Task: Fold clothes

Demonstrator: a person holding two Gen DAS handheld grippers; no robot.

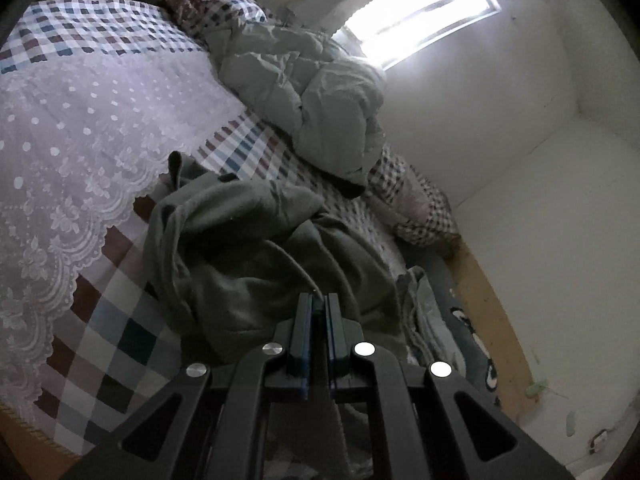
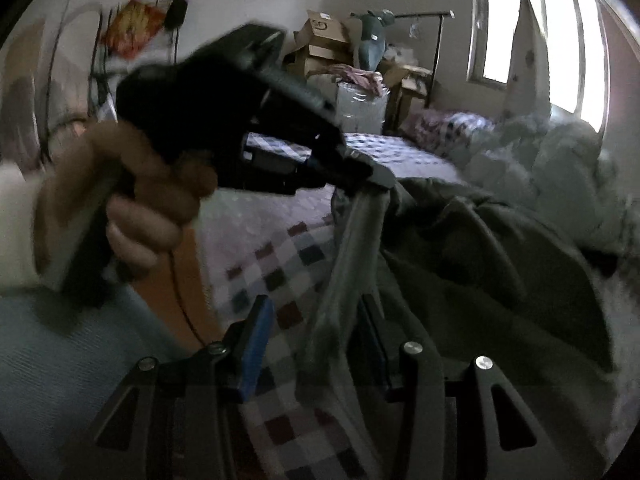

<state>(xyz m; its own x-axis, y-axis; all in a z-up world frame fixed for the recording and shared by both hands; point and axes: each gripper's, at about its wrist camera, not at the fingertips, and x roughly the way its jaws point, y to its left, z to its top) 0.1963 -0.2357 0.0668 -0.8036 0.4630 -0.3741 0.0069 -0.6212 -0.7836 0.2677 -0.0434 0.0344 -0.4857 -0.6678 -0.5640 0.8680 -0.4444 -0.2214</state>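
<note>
A dark green fleece garment [image 1: 256, 252] lies crumpled on the checked bedspread [image 1: 132, 336]. My left gripper [image 1: 319, 300] is shut on an edge of it and lifts that edge. In the right wrist view the left gripper [image 2: 372, 174] shows from outside, clamped on a corner of the garment [image 2: 480, 248], with a taut strip hanging down from it. My right gripper [image 2: 316, 316] is open, with the hanging strip between its blue-padded fingers [image 2: 256, 348]. The right view is blurred.
A white lace cover [image 1: 72, 152] lies over the bed's left part. A pale green quilt [image 1: 304, 92] is heaped by the window. A folded pale cloth [image 1: 424, 316] sits at the bed edge. Boxes and a rack [image 2: 360, 52] stand behind the bed.
</note>
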